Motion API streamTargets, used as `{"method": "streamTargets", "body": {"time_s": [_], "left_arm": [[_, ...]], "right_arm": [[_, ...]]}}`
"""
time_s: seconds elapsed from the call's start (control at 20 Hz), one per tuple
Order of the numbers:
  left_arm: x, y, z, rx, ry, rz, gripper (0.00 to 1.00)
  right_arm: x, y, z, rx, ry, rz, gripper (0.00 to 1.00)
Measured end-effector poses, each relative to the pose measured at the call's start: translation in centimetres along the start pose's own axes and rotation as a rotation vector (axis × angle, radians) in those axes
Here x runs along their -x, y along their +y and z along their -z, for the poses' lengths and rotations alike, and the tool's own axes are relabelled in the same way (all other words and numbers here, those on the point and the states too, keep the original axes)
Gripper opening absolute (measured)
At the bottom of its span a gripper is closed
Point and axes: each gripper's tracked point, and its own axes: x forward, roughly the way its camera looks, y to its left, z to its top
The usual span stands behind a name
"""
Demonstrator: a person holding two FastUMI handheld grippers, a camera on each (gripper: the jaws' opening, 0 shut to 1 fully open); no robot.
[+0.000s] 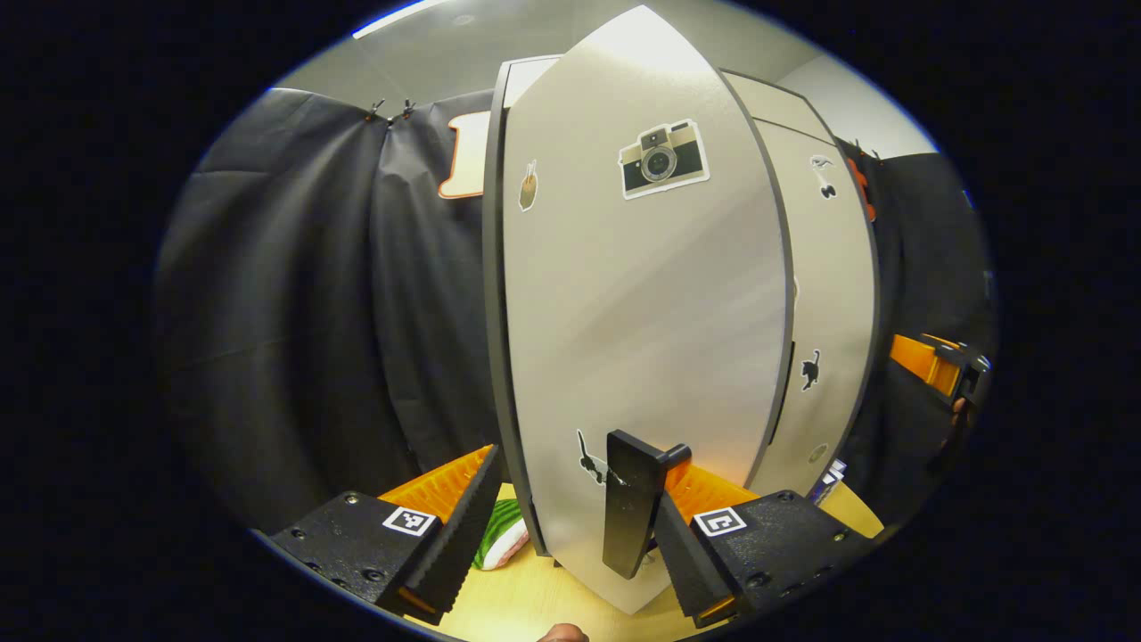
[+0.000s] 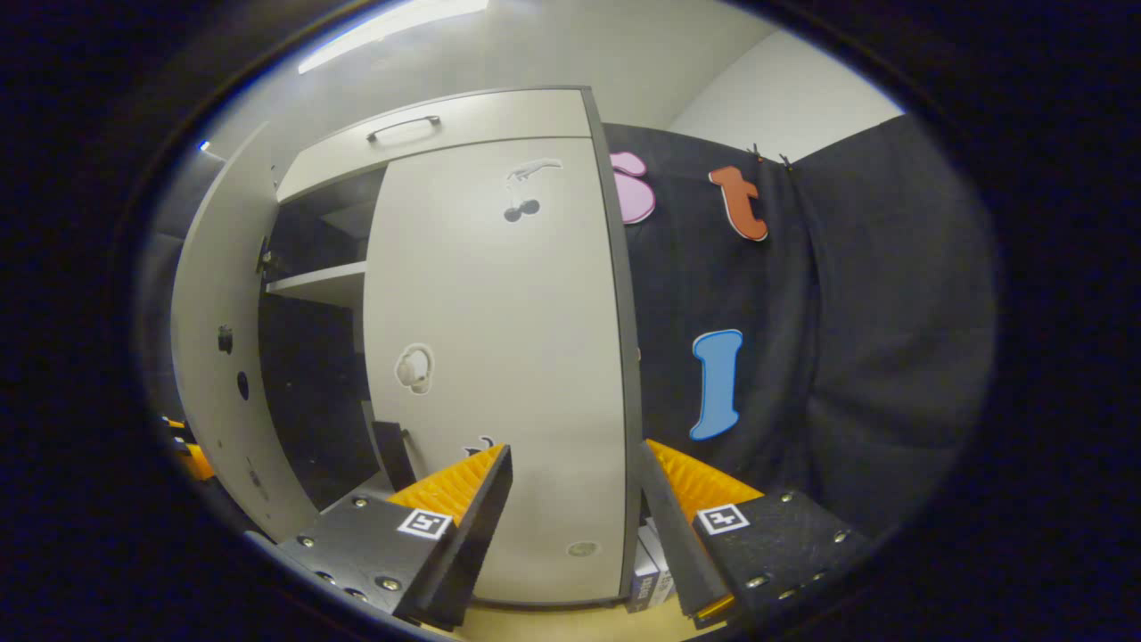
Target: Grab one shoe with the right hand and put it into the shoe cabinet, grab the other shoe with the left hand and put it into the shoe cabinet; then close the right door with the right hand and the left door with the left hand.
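- Shoe cabinet (image 2: 463,116): pale grey with dark edges, standing on a light wooden worktop (image 1: 535,593) against the black cloth wall.
- Right door (image 2: 499,357): in the right gripper view it lies flat against the cabinet front, looks closed. Stickers on its face.
- Left door (image 1: 642,339): part-open. The left gripper view looks at its outer face close up, with the camera sticker (image 1: 664,159) near the top. In the right gripper view it swings out at the left (image 2: 209,357), with the dark interior and a shelf (image 2: 316,283) visible in the gap.
- Left gripper (image 1: 575,522): fingers wide apart, gripping nothing. They straddle the left door's lower part; its dark handle (image 1: 635,499) sits just by the right-side finger. Contact: can't tell.
- Right gripper (image 2: 575,513): fingers spread, empty, low in front of the right door's outer edge.
- Shoe (image 1: 501,533): a green-and-white bit shows low down, between the left-side finger and the door edge.
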Motion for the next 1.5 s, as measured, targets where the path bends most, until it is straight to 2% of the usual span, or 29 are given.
{"method": "streamTargets", "body": {"time_s": [0.1, 0.15, 0.2, 0.25, 0.3, 0.35, 0.55, 1.2, 1.25, 1.3, 1.5], "left_arm": [[0.3, -1.1, 0.3, 0.010, 0.017, 0.000, 0.88], [0.7, -2.5, 0.5, 0.027, 0.020, 0.041, 0.86], [1.1, -4.2, 0.8, 0.047, 0.028, 0.094, 0.91], [1.4, -5.9, 1.4, 0.056, 0.042, 0.134, 0.92], [1.4, -7.2, 1.8, 0.052, 0.056, 0.153, 0.93], [1.1, -7.9, 2.1, 0.046, 0.053, 0.157, 0.93], [-1.0, -10.7, 2.6, 0.081, 0.048, 0.211, 0.91], [-4.5, -13.8, -1.1, 0.118, -0.046, 0.273, 0.92], [-4.9, -14.0, -1.4, 0.122, -0.052, 0.276, 0.92], [-5.5, -14.2, -1.6, 0.122, -0.055, 0.280, 0.92], [-7.6, -15.7, -1.7, 0.128, -0.047, 0.308, 0.92]], "right_arm": [[0.3, -1.3, 0.1, -0.001, 0.003, 0.019, 0.82], [0.4, -1.7, 0.2, -0.002, 0.005, 0.025, 0.87], [0.4, -1.9, 0.3, -0.005, 0.007, 0.026, 0.82], [0.6, -2.1, 0.3, -0.009, 0.010, 0.026, 0.87], [0.8, -2.1, 0.4, -0.010, 0.012, 0.023, 0.82], [1.0, -2.3, 0.4, -0.008, 0.012, 0.021, 0.87], [2.0, -4.0, 0.9, 0.021, 0.018, 0.040, 0.87], [5.1, -11.8, 1.1, -0.022, 0.023, 0.177, 0.87], [5.2, -12.2, 1.2, -0.026, 0.023, 0.183, 0.82], [5.3, -12.5, 1.3, -0.027, 0.023, 0.190, 0.87], [5.5, -13.8, 1.8, -0.024, 0.028, 0.215, 0.87]]}}
